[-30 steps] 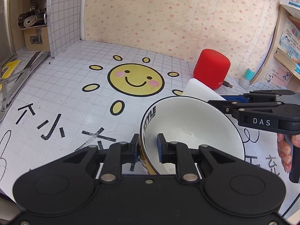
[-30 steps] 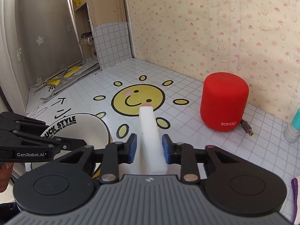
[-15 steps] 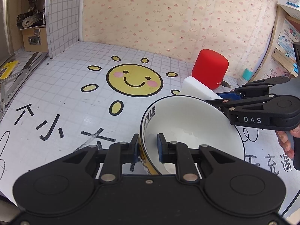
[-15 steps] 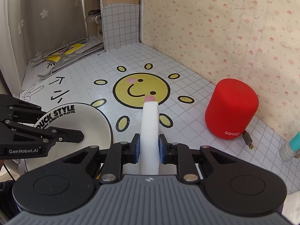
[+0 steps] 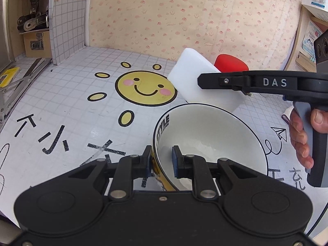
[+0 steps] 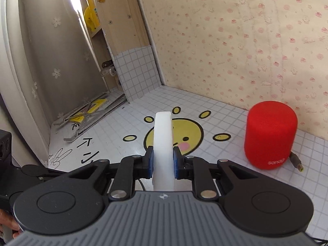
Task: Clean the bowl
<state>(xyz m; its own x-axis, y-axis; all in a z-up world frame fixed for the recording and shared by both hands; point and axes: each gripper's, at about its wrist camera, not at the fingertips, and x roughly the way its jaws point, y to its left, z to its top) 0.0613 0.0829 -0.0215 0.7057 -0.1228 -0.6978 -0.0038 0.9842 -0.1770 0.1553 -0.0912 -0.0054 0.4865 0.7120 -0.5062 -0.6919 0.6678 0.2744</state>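
My left gripper (image 5: 160,161) has its fingers clamped on the bowl's (image 5: 211,141) near rim, bowl tilted above the worktop (image 5: 67,110); my right gripper (image 6: 163,162) is squeezed tight on the white sponge (image 6: 163,143), held up just behind the bowl

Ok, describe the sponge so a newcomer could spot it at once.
Start at the sun face printed on the tiled tabletop. Beside it, above the bowl, the right gripper grips a sponge. It is the only plain white block, unlike the red speaker behind.
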